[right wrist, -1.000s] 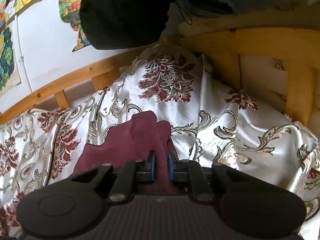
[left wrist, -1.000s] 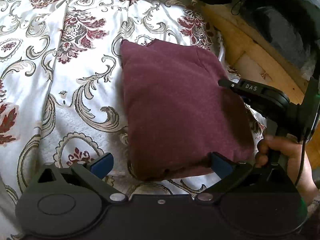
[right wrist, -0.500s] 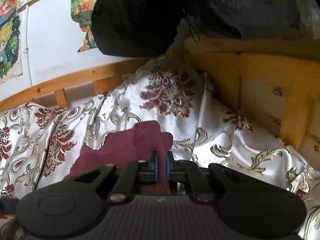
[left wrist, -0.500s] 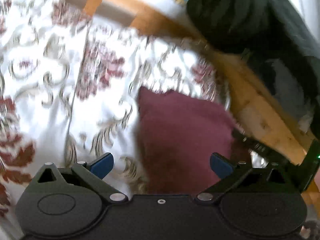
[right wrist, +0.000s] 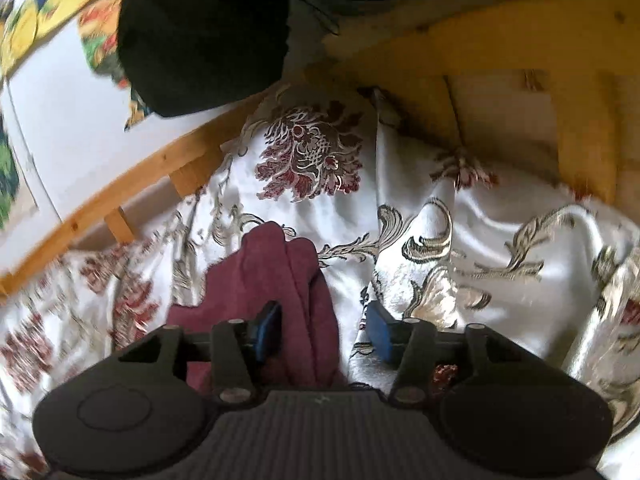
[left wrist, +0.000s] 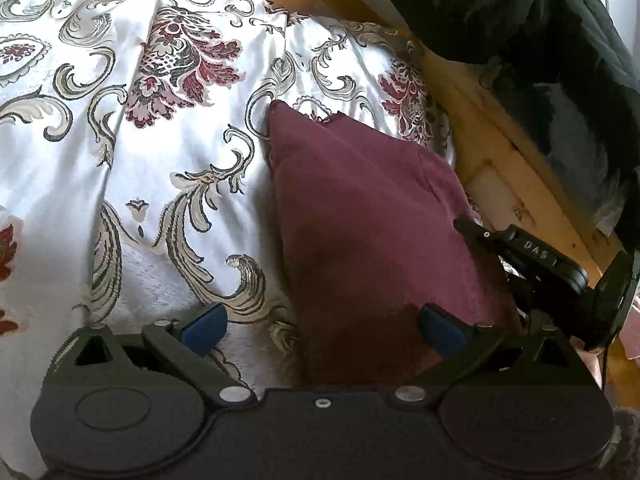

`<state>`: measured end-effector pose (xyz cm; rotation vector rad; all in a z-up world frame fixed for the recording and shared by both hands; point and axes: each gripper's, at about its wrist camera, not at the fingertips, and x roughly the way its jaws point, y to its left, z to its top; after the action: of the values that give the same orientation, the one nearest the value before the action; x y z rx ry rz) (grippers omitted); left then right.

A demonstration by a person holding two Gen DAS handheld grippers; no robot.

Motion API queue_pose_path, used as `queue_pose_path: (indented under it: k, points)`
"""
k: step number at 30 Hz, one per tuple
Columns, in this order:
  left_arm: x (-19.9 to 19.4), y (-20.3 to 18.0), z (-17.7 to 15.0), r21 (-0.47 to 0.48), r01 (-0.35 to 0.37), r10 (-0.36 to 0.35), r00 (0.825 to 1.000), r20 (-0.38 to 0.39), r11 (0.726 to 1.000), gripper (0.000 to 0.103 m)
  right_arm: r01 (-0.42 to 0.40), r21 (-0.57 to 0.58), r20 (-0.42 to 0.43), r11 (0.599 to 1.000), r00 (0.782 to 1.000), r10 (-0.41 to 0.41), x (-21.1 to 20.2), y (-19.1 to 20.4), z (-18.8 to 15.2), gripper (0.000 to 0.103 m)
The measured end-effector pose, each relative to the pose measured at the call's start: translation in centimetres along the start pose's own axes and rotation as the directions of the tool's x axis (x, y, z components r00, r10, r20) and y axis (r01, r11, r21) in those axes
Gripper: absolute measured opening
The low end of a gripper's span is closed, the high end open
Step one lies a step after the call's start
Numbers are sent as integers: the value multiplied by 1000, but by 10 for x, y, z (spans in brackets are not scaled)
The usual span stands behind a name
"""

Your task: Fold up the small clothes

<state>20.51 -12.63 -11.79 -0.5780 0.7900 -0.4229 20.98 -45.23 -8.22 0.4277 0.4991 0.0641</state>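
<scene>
- Your left hand-held gripper (left wrist: 320,330) hangs released, pads wide apart, over the near end of the folded maroon garment (left wrist: 372,216); its own body cuts off that near edge.
- The garment lies on the patterned bedspread (left wrist: 120,168), close to the wooden bed frame (left wrist: 504,152) on the right.
- Your right hand-held gripper (right wrist: 322,330) is opening: its pads, pinched together half a second ago, now stand apart, with the garment's folded edge (right wrist: 296,280) between them; the left pad (right wrist: 268,330) seems to touch the cloth, though blur makes this hard to tell.
- From the left wrist, that gripper shows only partly, at the garment's right side.
- A dark jacket (right wrist: 204,32) hangs over the frame, cropped at the top.
</scene>
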Motion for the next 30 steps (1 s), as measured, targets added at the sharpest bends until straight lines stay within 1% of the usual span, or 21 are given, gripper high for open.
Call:
queue_pose_path:
  k: [1, 2, 4, 6, 12, 14, 15, 16, 17, 18, 19, 25, 30]
  points:
    - [0, 0, 0, 2, 0, 0, 1000, 0, 1000, 102, -17, 9, 2, 1000, 1000, 17, 0, -1, 0, 61]
    - [1, 0, 0, 3, 1, -1, 1000, -1, 1000, 102, -32, 4, 6, 999, 999, 32, 0, -1, 1, 63]
    - [1, 1, -1, 5, 1, -1, 1000, -1, 1000, 102, -53, -17, 7, 998, 999, 53, 1, 3, 1, 74]
    - [2, 0, 0, 5, 0, 0, 1000, 0, 1000, 102, -64, -46, -5, 997, 998, 64, 4, 7, -1, 78]
    - [2, 0, 0, 7, 1, -1, 1000, 1, 1000, 102, -38, -124, -54, 992, 998, 32, 10, 18, -4, 79]
    - [2, 1, -1, 11, 1, -1, 1000, 4, 1000, 102, -29, -144, -58, 989, 998, 21, 10, 20, -6, 78]
    - [2, 0, -1, 9, 1, -1, 1000, 4, 1000, 102, -25, -144, -57, 989, 998, 17, 10, 21, -6, 76]
    - [2, 1, -1, 10, 1, -1, 1000, 6, 1000, 102, -18, -145, -56, 989, 998, 10, 9, 21, -6, 69]
    - [2, 1, -1, 12, 0, 0, 1000, 6, 1000, 102, -14, -150, -57, 989, 998, 6, 9, 21, -6, 64]
    - [2, 1, -1, 13, -1, 0, 1000, 5, 1000, 102, -24, -153, -64, 988, 998, 14, 9, 21, -6, 57]
    - [2, 1, -1, 15, -2, 2, 1000, 3, 1000, 102, -36, -149, -75, 988, 997, 25, 10, 21, -7, 53]
    - [2, 0, -1, 18, -2, 1, 1000, 7, 1000, 102, -34, -149, -86, 988, 996, 22, 10, 21, -7, 52]
    - [1, 4, -4, 27, 13, -14, 1000, 20, 1000, 102, -30, -148, -82, 989, 996, 18, 10, 21, -7, 53]
